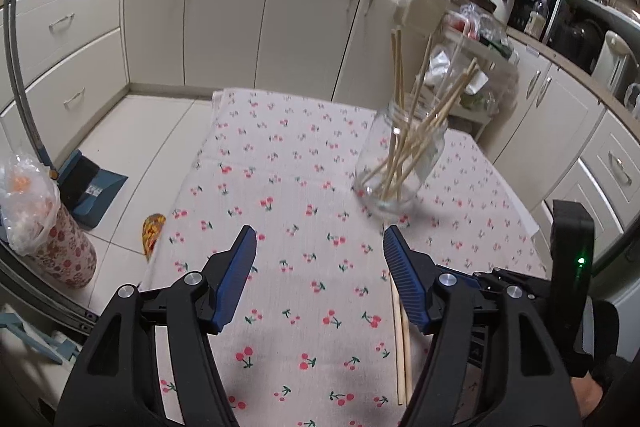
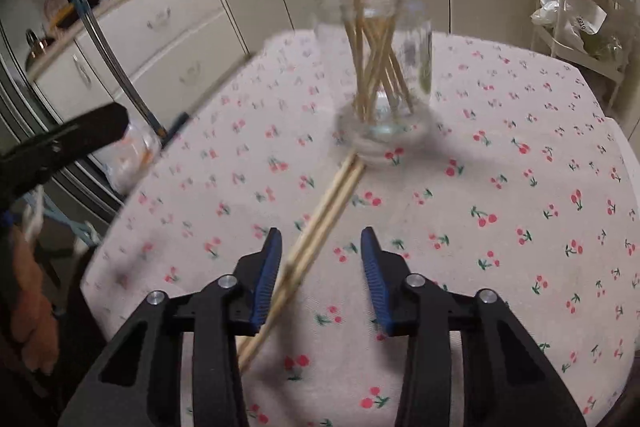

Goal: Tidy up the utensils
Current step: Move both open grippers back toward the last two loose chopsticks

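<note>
Now hand-held gripper (image 2: 320,251) agape — (chopsticks (image 2: 320,223) between)

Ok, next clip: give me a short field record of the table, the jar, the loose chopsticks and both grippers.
surface: table under a cherry-print tablecloth
container: clear glass jar, upright, open top
in jar: bundle of wooden chopsticks, leaning out past the rim
loose: pair of wooden chopsticks lying on the cloth, far ends beside the jar base
right gripper: open, loose pair between the fingers close to the left one, not clamped
left gripper: open, nothing between the fingers
task state: loose pair not yet in the jar
</note>
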`<move>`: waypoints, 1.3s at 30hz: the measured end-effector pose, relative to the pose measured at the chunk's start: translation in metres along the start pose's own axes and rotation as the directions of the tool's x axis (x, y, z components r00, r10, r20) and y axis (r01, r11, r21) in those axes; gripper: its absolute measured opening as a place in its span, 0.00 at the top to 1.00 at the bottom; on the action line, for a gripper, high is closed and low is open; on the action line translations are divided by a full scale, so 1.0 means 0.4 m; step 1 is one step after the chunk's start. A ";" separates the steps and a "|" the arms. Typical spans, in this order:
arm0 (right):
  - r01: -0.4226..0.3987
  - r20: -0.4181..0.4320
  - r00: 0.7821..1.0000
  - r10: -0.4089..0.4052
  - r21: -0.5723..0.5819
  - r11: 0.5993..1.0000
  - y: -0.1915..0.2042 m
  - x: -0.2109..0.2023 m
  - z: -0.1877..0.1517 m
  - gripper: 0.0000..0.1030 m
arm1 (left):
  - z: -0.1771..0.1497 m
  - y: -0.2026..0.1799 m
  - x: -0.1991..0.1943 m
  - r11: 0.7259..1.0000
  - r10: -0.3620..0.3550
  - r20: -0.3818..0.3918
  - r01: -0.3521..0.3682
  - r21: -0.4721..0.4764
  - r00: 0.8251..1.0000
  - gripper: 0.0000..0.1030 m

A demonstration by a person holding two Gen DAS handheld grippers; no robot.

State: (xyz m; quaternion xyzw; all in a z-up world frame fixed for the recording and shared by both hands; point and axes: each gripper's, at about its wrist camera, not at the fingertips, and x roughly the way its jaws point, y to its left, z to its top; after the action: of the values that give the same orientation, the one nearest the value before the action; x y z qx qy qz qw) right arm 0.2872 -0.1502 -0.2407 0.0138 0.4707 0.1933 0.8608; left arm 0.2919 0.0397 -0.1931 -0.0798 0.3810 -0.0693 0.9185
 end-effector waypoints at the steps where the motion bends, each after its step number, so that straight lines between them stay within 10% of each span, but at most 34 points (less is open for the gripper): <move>1: 0.005 -0.008 1.000 -0.005 -0.003 1.000 -0.012 0.003 -0.008 0.70 | -0.003 -0.004 0.012 1.000 -0.002 -0.013 0.002 0.003 1.000 0.39; 39: 0.087 -0.011 0.996 -0.086 0.019 0.996 -0.110 -0.030 -0.021 0.73 | -0.018 -0.205 0.237 0.976 0.055 -0.166 -0.018 0.216 0.985 0.38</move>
State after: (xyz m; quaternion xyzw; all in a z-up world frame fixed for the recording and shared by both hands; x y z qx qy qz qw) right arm 0.2888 -0.1964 -0.2447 0.0008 0.4771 0.1513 0.8657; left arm 0.3477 -0.0591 -0.2468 0.0327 0.4500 -0.0995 0.8869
